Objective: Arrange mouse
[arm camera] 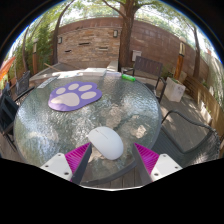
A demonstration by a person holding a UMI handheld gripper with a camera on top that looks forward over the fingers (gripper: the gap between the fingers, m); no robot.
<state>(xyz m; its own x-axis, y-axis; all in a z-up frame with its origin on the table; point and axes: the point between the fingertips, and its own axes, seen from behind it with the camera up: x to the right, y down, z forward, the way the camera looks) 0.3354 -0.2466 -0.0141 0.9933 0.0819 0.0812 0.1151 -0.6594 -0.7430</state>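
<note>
A white computer mouse [106, 141] lies on the round glass table [140, 105], just ahead of my fingers and nearer the left one. A purple paw-shaped mouse pad [74, 95] lies on the table farther off, to the left. My gripper [113, 158] is open, its pink pads [80, 156] spread wide on either side. The mouse rests on the glass between the fingertips with a gap on the right side.
Dark metal patio chairs [185, 130] stand around the table at right, left and behind. A small green object [129, 76] lies at the table's far edge. A brick wall and a tree trunk [125, 35] stand beyond.
</note>
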